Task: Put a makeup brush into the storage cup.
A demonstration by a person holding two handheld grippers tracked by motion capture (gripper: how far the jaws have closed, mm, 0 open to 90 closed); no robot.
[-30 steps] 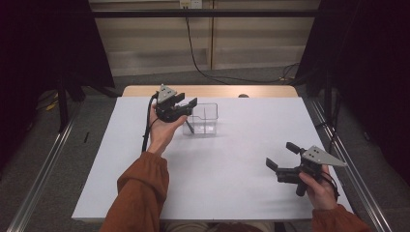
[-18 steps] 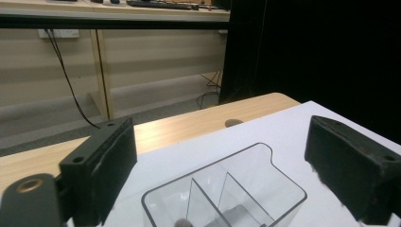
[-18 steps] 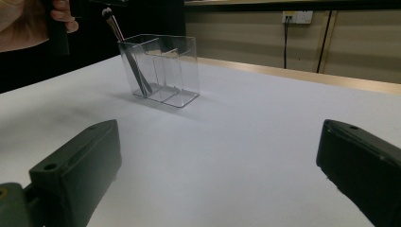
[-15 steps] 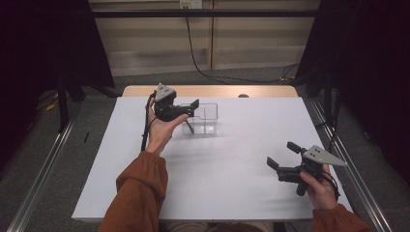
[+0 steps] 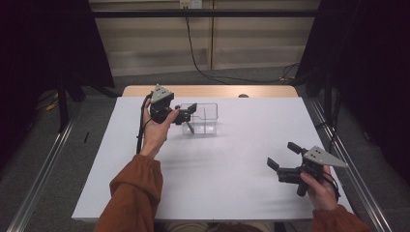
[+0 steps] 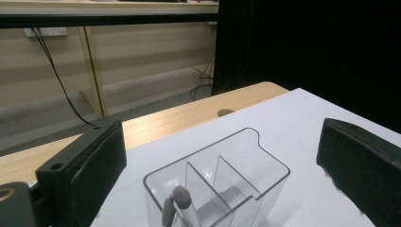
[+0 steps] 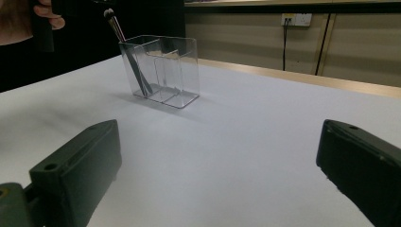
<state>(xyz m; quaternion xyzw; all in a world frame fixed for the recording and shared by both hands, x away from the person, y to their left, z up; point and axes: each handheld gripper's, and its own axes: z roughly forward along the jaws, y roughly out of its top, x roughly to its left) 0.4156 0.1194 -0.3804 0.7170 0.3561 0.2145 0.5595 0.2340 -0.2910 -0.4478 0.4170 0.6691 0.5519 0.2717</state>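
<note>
A lab-like recording booth: black curtains (image 5: 367, 72), metal floor rails (image 5: 43, 169), white-covered table (image 5: 217, 183).

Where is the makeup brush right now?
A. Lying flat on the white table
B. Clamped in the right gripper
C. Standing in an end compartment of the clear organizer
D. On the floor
C: the makeup brush leans, bristles up, in an end compartment of the clear organizer, with no jaws touching it.
</note>
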